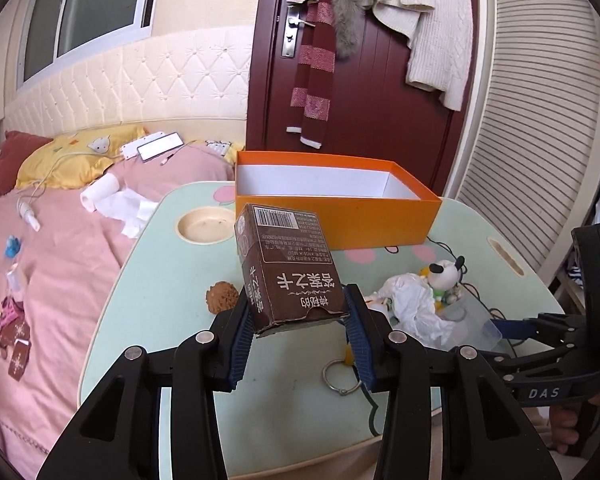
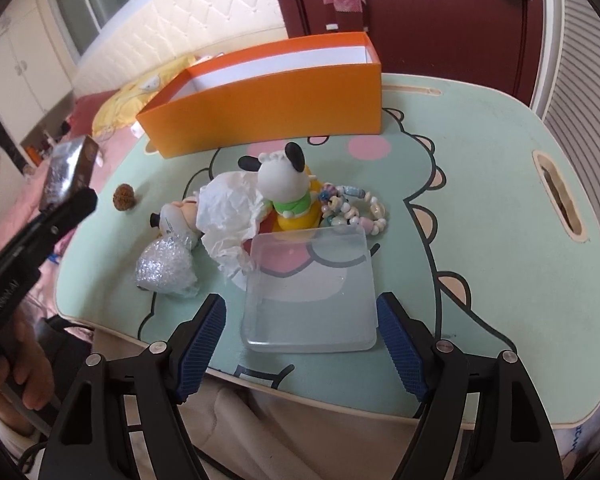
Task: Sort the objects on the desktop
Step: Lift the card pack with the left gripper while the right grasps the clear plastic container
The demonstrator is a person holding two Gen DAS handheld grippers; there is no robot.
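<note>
On the left, the left tongs (image 1: 300, 320) squeeze a brown box (image 1: 290, 268) on both sides and hold it up in the air above the desk (image 1: 160, 280) — in front of the orange box (image 1: 340, 208). A small brown nut (image 1: 222, 297) sits on the desk just left of the tongs. Farther right lie white paper (image 2: 228, 208), a toy dog (image 2: 280, 184) and beads (image 2: 356, 210). The right tongs (image 2: 300, 344) are wide open — holding nothing, with a clear tray (image 2: 312, 288) between them.

Matt brown cardboard carton (image 1: 290, 268), smooth orange card box (image 1: 340, 216), clear glossy plastic container (image 2: 310, 290), crumpled white tissue (image 2: 230, 210)
</note>
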